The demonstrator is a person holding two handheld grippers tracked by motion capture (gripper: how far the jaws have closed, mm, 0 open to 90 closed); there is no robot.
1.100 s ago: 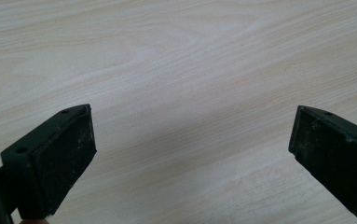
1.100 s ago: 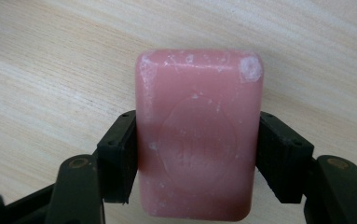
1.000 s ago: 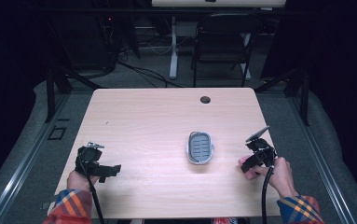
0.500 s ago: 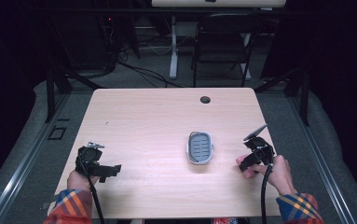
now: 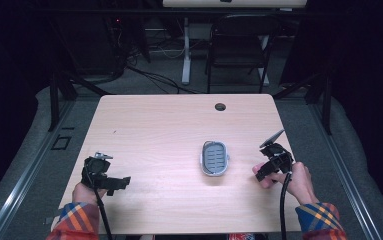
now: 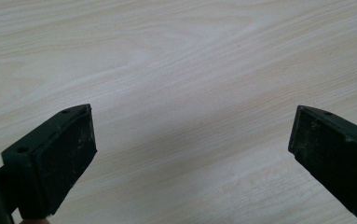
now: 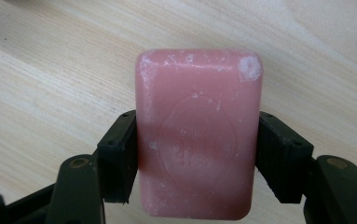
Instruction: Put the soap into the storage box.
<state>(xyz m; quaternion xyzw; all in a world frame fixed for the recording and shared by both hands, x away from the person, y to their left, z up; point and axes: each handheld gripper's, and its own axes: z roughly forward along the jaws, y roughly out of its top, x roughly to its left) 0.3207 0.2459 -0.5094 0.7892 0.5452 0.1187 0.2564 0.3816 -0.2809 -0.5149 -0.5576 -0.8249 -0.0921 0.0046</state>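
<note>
A pink bar of soap [image 7: 197,135] with an embossed oval stands between the pads [image 7: 120,158] of my right gripper, which is shut on its two long sides over the wooden table. In the high view that right gripper [image 5: 262,173] is near the table's right front, just right of a grey oval soap dish [image 5: 214,158] that lies empty. My left gripper [image 5: 122,181] rests low at the left front, pointing right. Its jaws stand wide apart over bare wood [image 6: 190,93] with nothing between them.
A small round cable hole [image 5: 220,106] sits near the table's far edge. Behind the table stand a dark chair [image 5: 239,45] and a white desk leg [image 5: 185,55]. The table's right edge [image 5: 291,150] runs close to the right hand.
The right gripper with the soap has shifted only slightly. The left gripper and the soap dish have kept still.
</note>
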